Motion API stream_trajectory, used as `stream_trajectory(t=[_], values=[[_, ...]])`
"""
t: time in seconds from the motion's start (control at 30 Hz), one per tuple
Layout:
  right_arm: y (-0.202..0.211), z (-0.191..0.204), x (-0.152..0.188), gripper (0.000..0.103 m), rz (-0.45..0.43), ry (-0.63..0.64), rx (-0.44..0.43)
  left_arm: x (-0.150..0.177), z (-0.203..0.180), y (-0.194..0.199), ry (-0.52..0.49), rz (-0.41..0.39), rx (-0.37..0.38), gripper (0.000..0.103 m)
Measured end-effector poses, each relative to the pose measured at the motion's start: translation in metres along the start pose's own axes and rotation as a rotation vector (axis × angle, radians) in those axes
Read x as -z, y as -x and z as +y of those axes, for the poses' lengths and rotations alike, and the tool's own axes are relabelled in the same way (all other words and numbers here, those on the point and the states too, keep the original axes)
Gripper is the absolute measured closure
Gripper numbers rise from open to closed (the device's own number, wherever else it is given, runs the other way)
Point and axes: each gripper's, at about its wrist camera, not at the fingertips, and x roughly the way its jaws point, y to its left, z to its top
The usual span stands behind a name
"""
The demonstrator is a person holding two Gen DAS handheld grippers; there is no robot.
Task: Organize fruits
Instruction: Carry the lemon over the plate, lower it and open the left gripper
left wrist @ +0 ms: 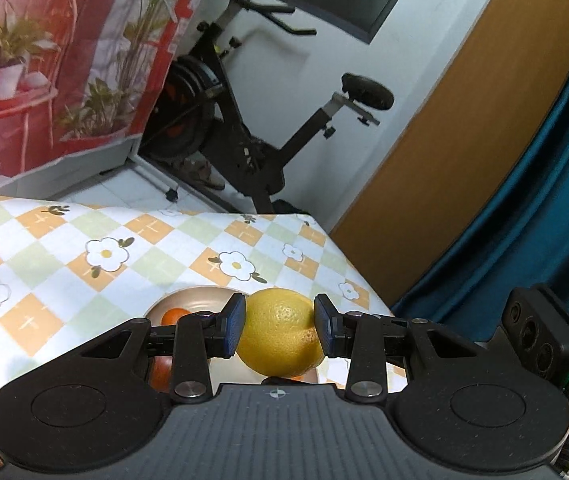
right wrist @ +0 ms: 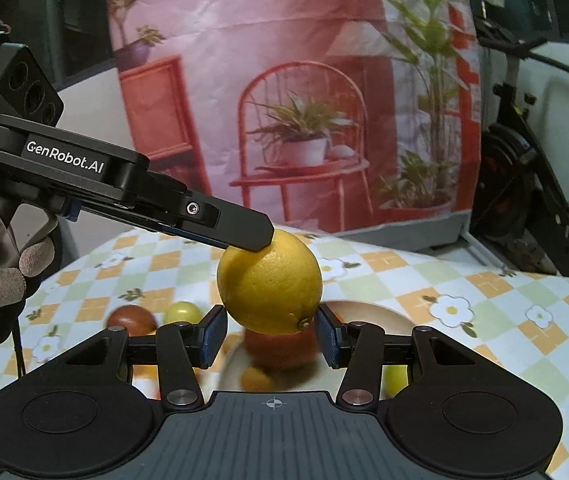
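Lemon held aloft over the plate, sorting only partly done.

Left wrist view: the left gripper (left wrist: 278, 326) is clenched on one lemon (left wrist: 280, 332), both pads against its sides, above a beige plate (left wrist: 196, 298) on the checked tablecloth (left wrist: 84, 248); one small orange fruit (left wrist: 176, 316) lies on the plate.
Right wrist view: the same lemon (right wrist: 270, 282) hangs from the left gripper's fingers (right wrist: 244, 232), above the right gripper (right wrist: 271, 336), whose jaws stand apart and empty, I judge. Below, the plate (right wrist: 368, 310) carries one big orange (right wrist: 280, 350) and at least one smaller orange fruit. Off the plate: one dark red fruit (right wrist: 132, 318) and two yellow-green ones (right wrist: 183, 312). Those three and the lemon seem left to place.
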Motion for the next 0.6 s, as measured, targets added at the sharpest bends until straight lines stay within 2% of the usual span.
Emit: stream_trajectory(t=[0.3, 0.6], values=[[-0.046, -0.047, -0.001, 0.059, 0.088, -0.024, 0.012, -0.015, 0.018, -0.045, 0.023, 0.078, -0.011, 0.063], [-0.078, -0.069, -0.004, 0.059, 0.162, -0.032, 0.020, -0.026, 0.038, -0.073, 0.057, 0.119, -0.007, 0.063]])
